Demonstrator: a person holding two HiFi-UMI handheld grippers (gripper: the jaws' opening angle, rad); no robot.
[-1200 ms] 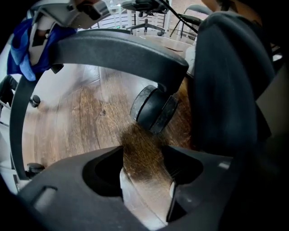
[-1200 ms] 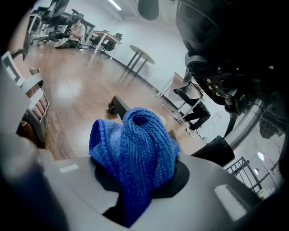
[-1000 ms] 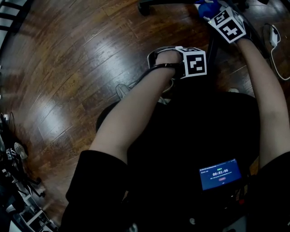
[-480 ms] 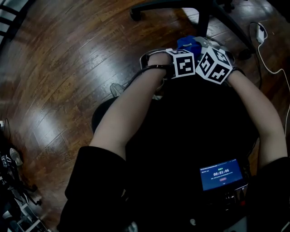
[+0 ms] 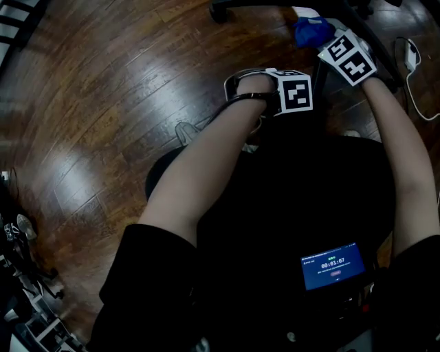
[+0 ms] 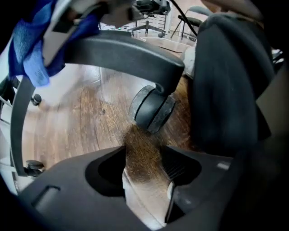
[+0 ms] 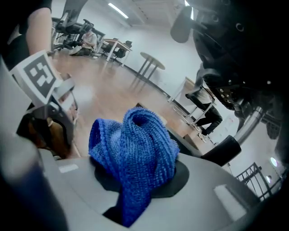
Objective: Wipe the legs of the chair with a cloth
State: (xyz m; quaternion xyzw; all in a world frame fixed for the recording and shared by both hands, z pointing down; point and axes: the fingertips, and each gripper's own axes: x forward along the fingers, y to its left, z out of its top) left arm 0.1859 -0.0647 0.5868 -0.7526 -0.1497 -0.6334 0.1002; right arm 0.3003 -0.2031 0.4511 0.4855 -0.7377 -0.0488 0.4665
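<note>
My right gripper is shut on a bunched blue knitted cloth. In the head view that cloth sits at the top, just beyond the right gripper's marker cube, against a black chair leg. My left gripper points down at the wooden floor with its jaws apart and only floor between them. Ahead of it a curved black chair leg ends in a caster. At that leg's far end is the cloth. The left marker cube lies beside the right one.
A white cable and plug lie on the floor at the right. Another caster of the chair base shows at the top. My shoe is on the floor. A lit screen hangs on my chest. Equipment crowds the lower left.
Half a second ago the right gripper with the cloth was drawn back beside the left cube; now it is pushed out again along the chair leg. The left gripper has stayed put.
</note>
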